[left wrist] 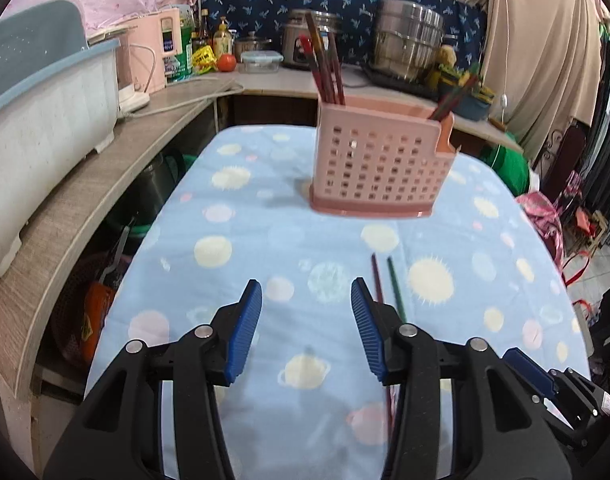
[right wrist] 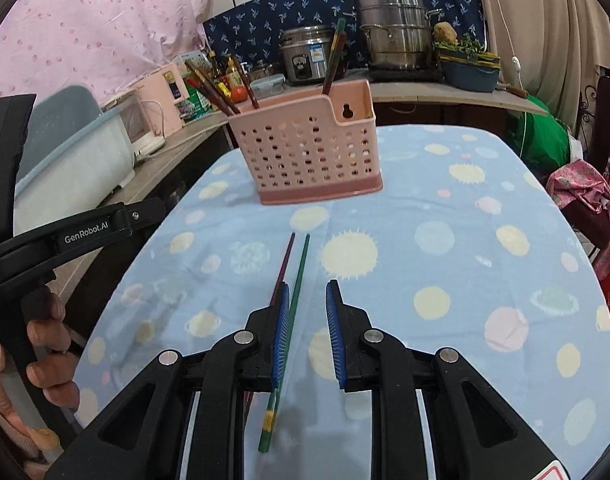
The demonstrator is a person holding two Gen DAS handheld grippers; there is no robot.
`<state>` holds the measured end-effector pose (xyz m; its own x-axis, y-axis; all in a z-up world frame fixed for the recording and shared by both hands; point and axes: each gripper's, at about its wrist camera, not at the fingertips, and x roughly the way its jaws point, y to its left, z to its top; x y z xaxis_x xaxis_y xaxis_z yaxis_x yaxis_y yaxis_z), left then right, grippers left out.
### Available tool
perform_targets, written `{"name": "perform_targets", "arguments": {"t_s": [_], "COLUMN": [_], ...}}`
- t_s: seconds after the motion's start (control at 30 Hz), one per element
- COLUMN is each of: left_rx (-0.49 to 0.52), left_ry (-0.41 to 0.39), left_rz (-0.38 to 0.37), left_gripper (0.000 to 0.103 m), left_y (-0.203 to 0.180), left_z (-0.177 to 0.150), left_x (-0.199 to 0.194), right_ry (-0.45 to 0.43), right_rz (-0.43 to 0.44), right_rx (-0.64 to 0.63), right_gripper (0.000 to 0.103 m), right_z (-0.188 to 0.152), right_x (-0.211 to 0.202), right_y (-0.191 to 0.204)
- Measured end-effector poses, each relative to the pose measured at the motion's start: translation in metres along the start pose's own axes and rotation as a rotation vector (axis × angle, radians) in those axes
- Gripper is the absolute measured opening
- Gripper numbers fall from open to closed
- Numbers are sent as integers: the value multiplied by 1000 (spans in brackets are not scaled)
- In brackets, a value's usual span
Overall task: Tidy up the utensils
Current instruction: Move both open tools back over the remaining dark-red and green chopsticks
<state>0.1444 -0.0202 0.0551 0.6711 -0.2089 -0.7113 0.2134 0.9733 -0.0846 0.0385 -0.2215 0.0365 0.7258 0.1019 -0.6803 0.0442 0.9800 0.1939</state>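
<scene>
A pink perforated utensil holder [left wrist: 377,168] [right wrist: 313,152] stands on the blue spotted cloth [left wrist: 233,280] with several chopsticks [left wrist: 325,68] upright in it. Two loose chopsticks lie side by side on the cloth, one dark red [right wrist: 285,260] and one green [right wrist: 299,276]. My right gripper [right wrist: 308,286] hovers over them, open with a narrow gap; the green one runs just inside its left pad, unpressed. My left gripper [left wrist: 306,286] is open and empty, with the dark red [left wrist: 377,280] and green [left wrist: 396,284] chopsticks just right of its right finger.
A pale dish rack [left wrist: 45,100] sits on the wooden counter [left wrist: 65,208] to the left. Behind the table are a rice cooker [right wrist: 305,60], a steel steamer pot [right wrist: 397,32] and bottles. A hand [right wrist: 49,344] grips the left tool's handle. Clothing and bags lie off the right edge.
</scene>
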Motion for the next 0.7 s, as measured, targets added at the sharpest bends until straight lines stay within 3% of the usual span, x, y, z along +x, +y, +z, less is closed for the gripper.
{"name": "perform_targets", "arguments": {"t_s": [0.27,0.7], "left_rx": [10,15], "left_ry": [78,154], "left_rz": [5,24], "left_gripper": [44,44], "left_y": [3,7], "left_z": [-37,-66], "left_x": [10,19], "right_ry": [85,164], "right_rz": [13,32], "right_rx": [-20,-40], "right_gripper": [19,19], "right_z": [-38,-70], "right_x": [14,28], "right_y": [12,23]}}
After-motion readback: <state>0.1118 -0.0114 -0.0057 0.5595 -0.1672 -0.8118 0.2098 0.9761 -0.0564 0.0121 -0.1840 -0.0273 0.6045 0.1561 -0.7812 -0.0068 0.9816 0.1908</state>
